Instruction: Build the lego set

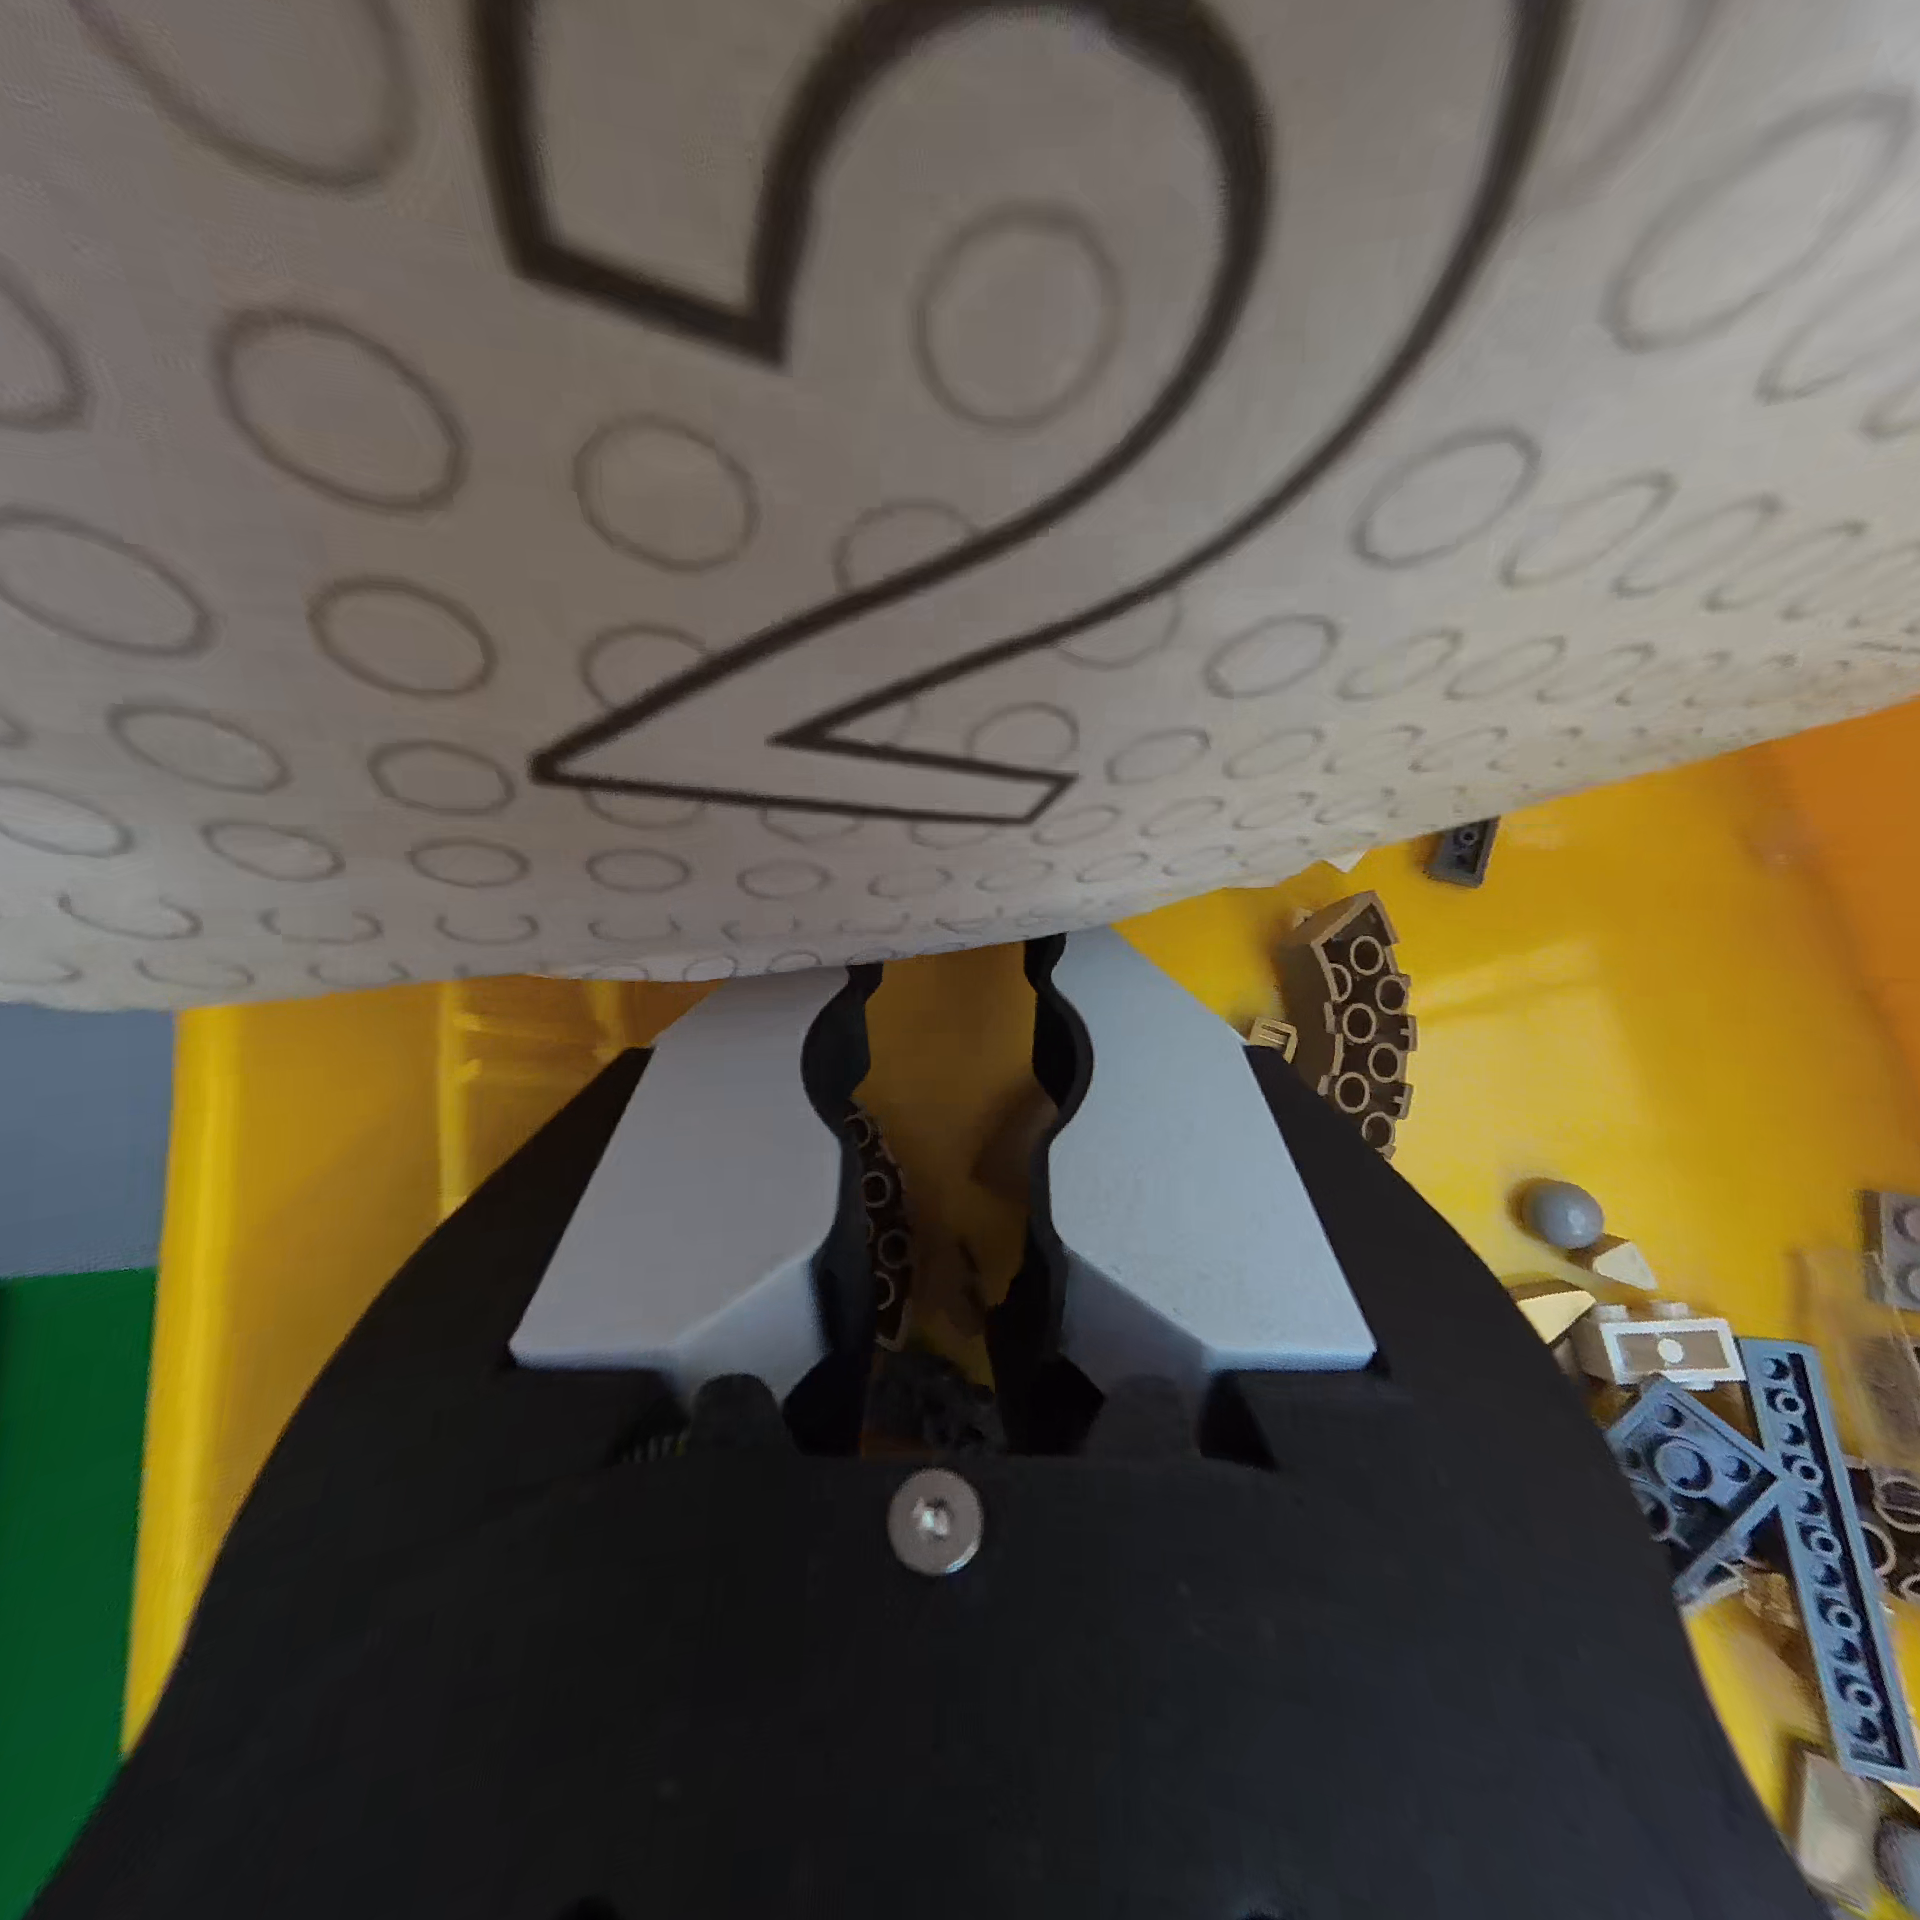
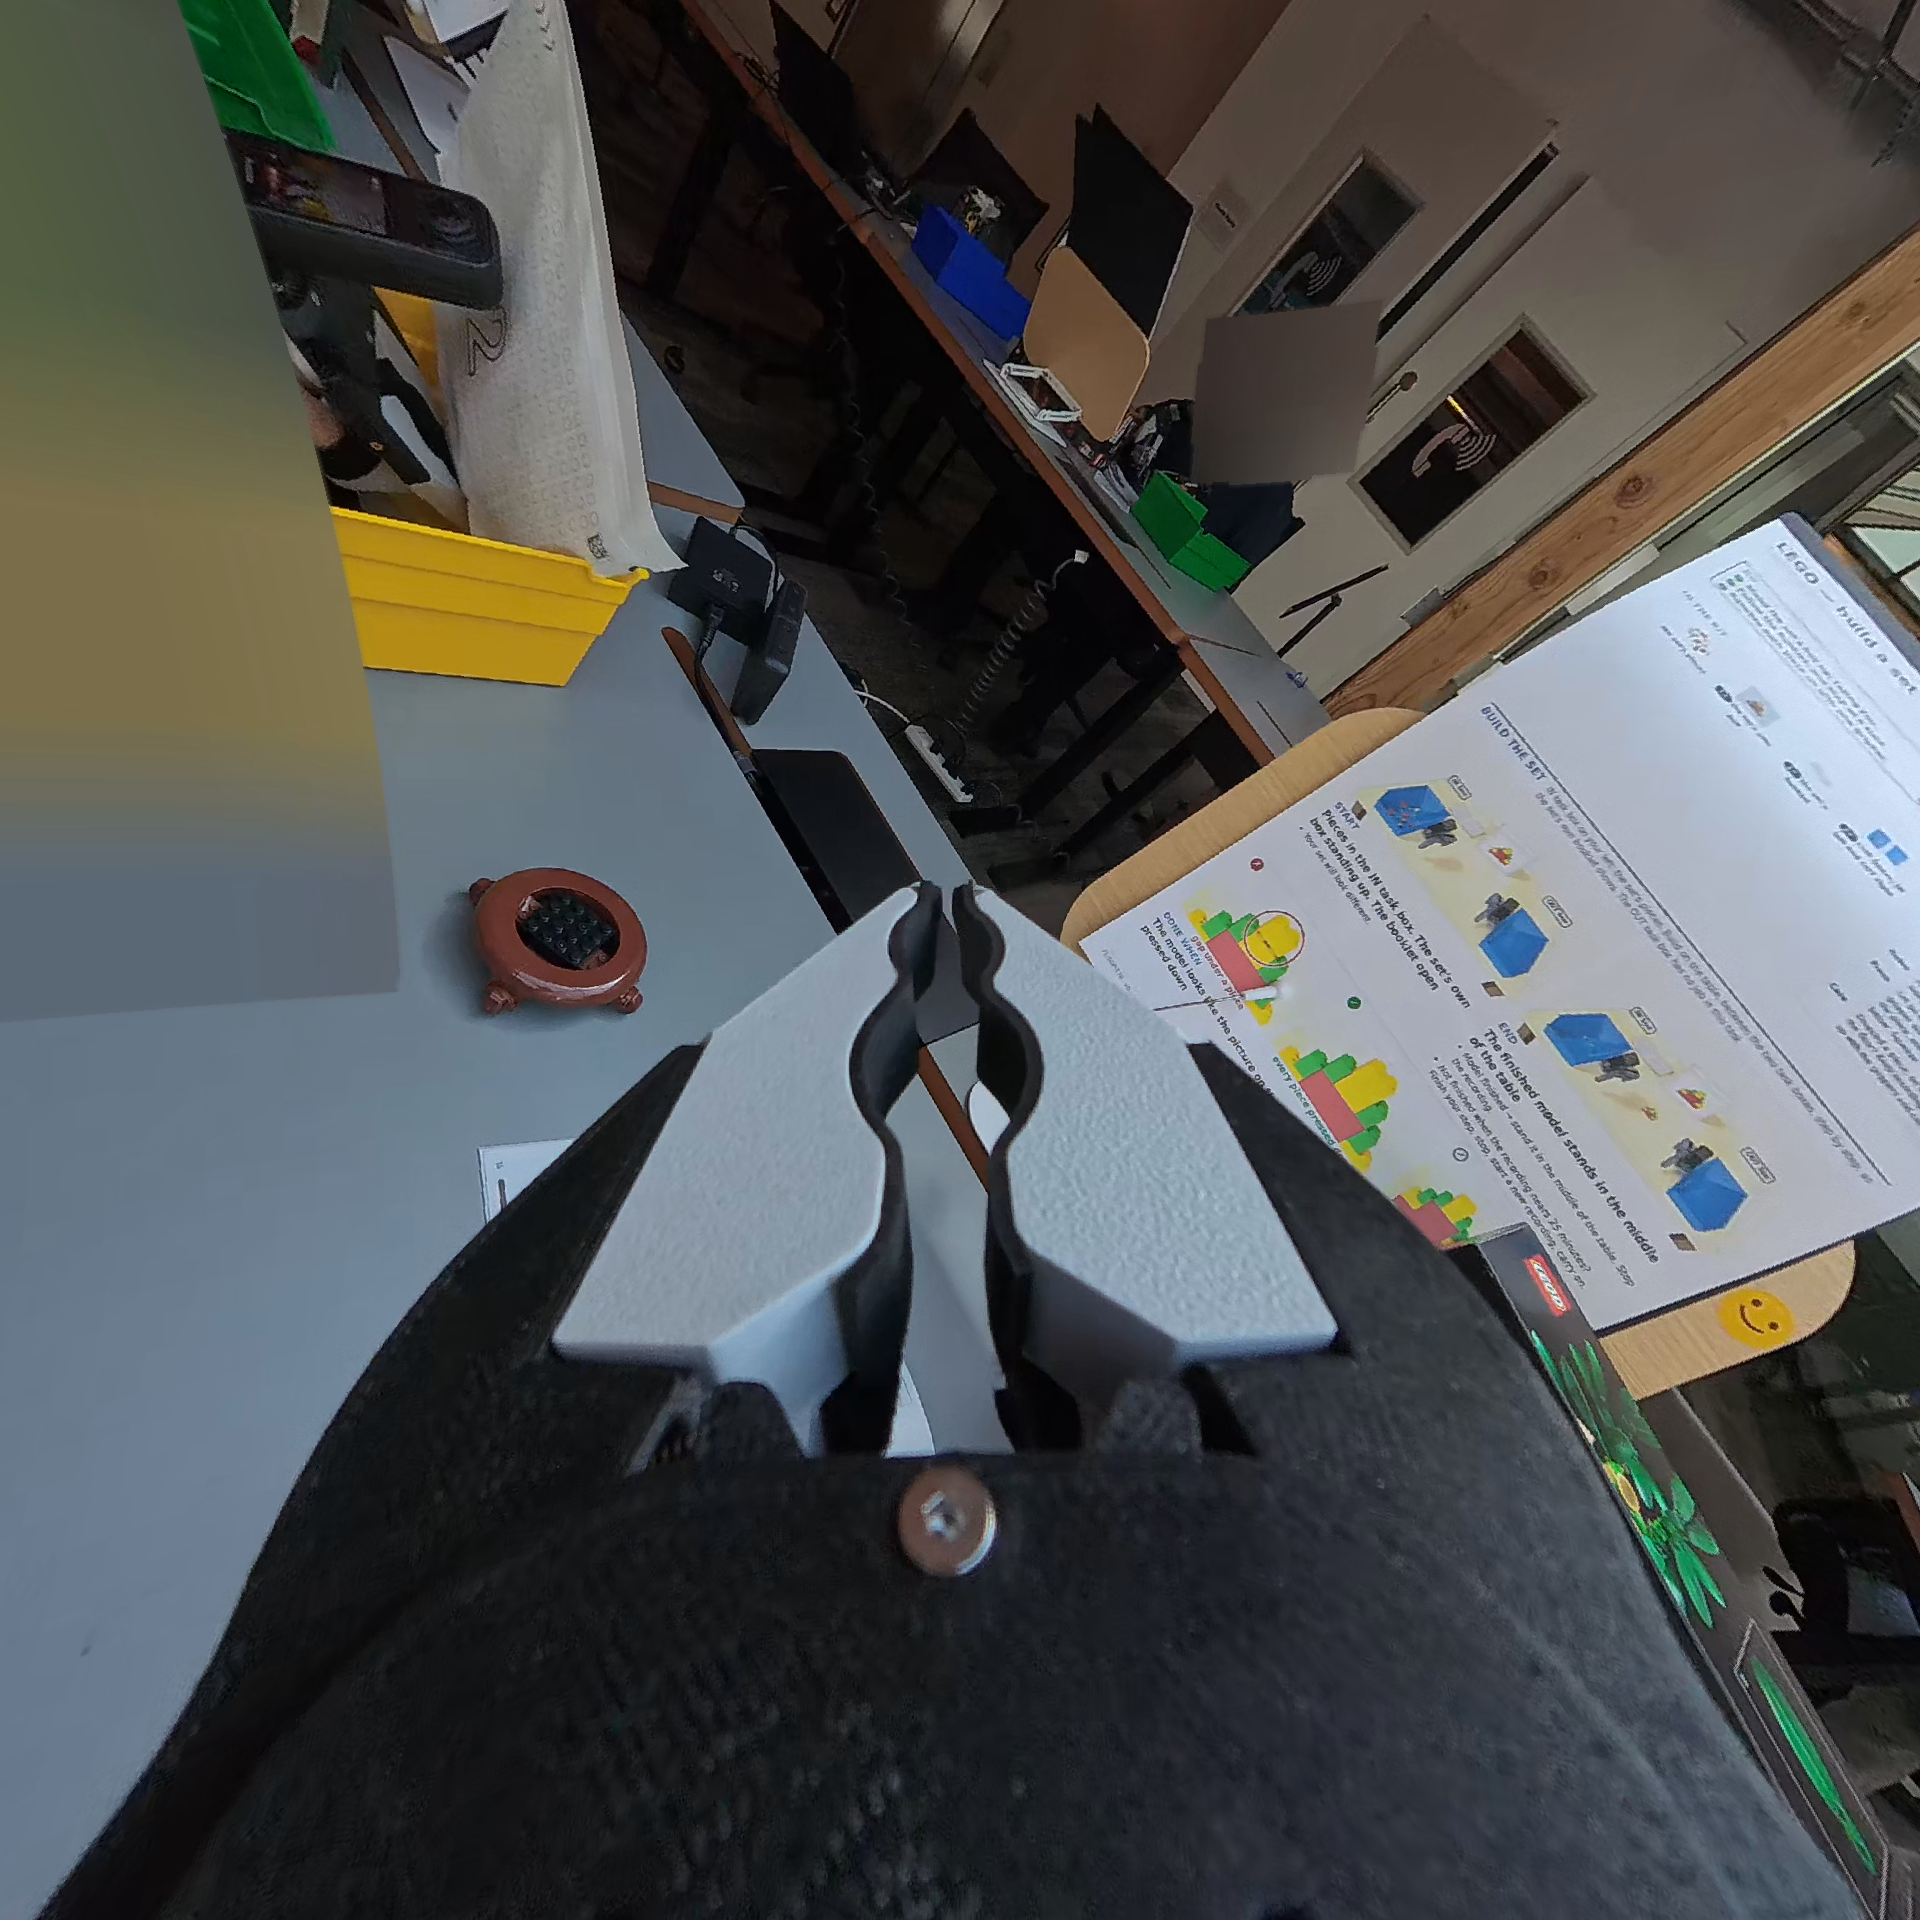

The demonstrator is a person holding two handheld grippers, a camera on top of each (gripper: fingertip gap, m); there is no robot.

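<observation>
Hoisting a white paper parts bag (image 1: 935,468) above the yellow bin (image 1: 1558,935) to free bricks, the left gripper (image 1: 951,971) clamps its edge; the right gripper (image 2: 940,904), nearly closed and empty, waits beside the bin.

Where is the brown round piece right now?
In the right wrist view, the brown round piece lies on the grey table, left of the right gripper, nearer than the yellow bin.

Bright, even daylight. The white bag (image 1: 935,468) fills the left wrist view, soft and out of focus. Yellow bin (image 1: 1558,987) shows glare streaks. Wide-angle distortion bends edges; bench (image 2: 260,1195) evenly lit.
</observation>
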